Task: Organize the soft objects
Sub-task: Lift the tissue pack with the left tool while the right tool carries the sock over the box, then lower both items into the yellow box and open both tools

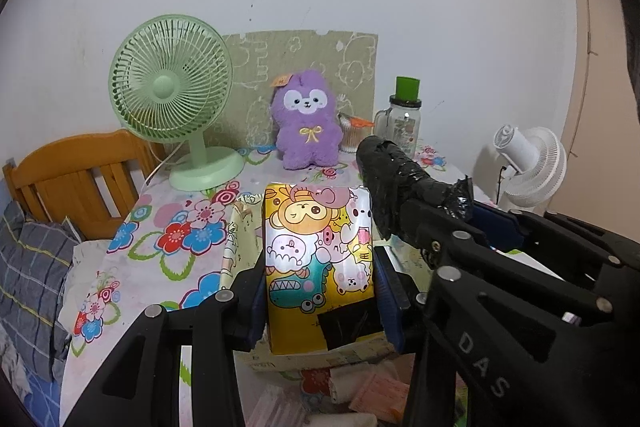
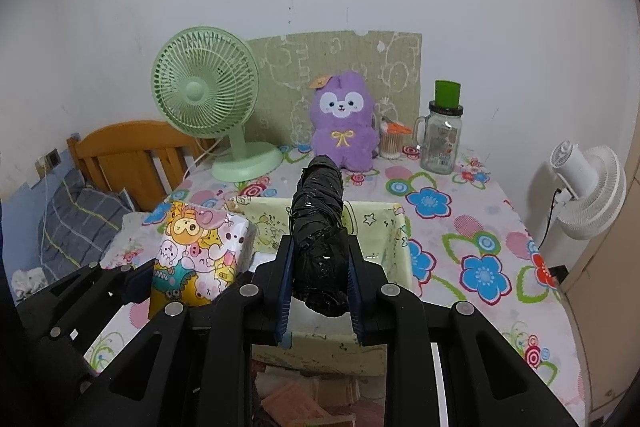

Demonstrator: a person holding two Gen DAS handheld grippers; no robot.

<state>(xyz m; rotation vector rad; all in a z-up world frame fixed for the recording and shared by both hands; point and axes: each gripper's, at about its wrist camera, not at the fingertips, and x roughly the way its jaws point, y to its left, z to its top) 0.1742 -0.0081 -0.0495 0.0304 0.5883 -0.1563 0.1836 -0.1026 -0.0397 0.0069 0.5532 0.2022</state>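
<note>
Left gripper (image 1: pixel 320 283) had its jaws clamped on a cartoon-printed soft pack (image 1: pixel 318 263), yellow with animal faces, a black patch at its lower end. The pack was held upright between the blue pads, above the near-left part of a pale green open box (image 2: pixel 394 227) on the desk (image 2: pixel 472 227). From the right wrist view the same pack (image 2: pixel 196 251) sat at the box's left edge, off the flowered cloth.

Right gripper (image 2: pixel 320 279) had its jaws clamped on a black taped roll (image 2: pixel 318 227), wrinkled and glossy, pointing forward and slightly up over the middle of the box. In the left wrist view the roll (image 1: pixel 396 183) crossed just right of the pack; I could not tell whether the two touched.

Back of the desk, against a drawn-on cardboard sheet (image 2: pixel 340 63): a purple plush toy (image 2: pixel 344 123) sitting upright, facing the cameras. A green desk fan (image 2: pixel 212 99) stood to its left. To its right, a small tub of cotton swabs (image 2: pixel 390 143), then a glass jar with a green lid (image 2: pixel 442 131).

Beyond the desk's left edge, a wooden bed headboard (image 2: pixel 128 151) and a grey checked pillow (image 2: pixel 76 223). A white floor fan (image 2: pixel 588 195) stood off the right edge. Folded pink cloths (image 1: pixel 360 391) lay below the box's near side.
</note>
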